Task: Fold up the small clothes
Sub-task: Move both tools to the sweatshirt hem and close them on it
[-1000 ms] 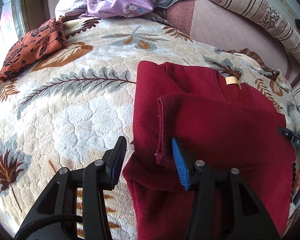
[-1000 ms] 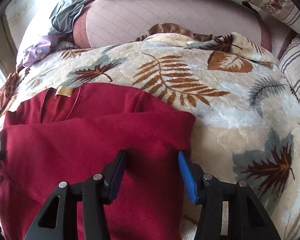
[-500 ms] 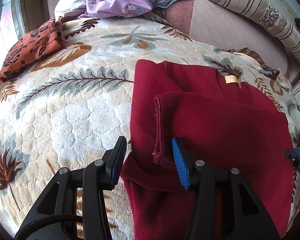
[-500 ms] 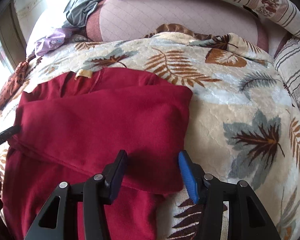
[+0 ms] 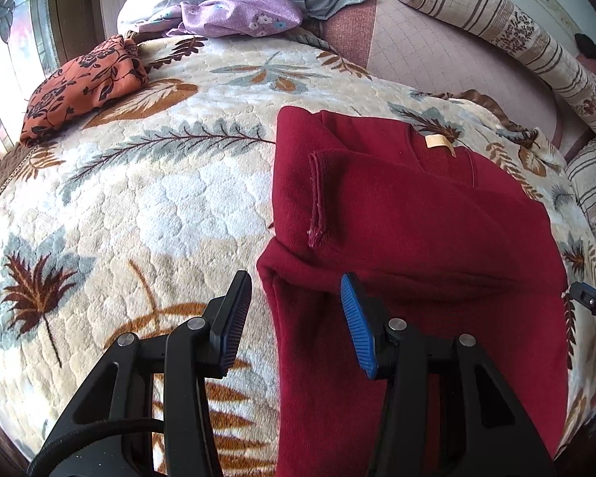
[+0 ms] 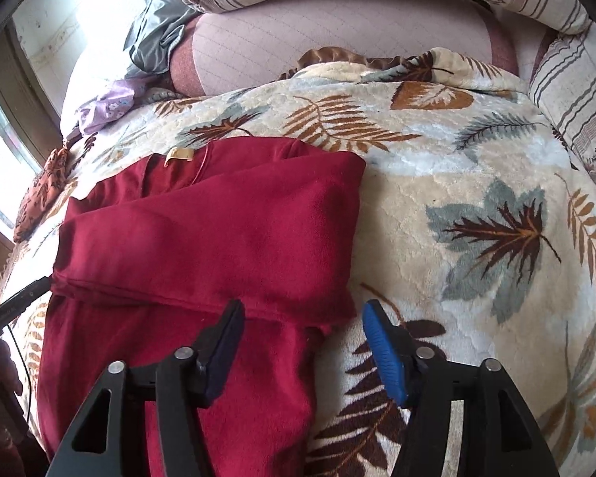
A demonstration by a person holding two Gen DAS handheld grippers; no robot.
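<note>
Right tool opening, off sweater

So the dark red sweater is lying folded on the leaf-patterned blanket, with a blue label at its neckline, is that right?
Not quite: the label at the neckline is pale yellow, not blue, as the left wrist view shows. The rest holds: the dark red sweater lies folded on the leaf-patterned blanket.
</note>
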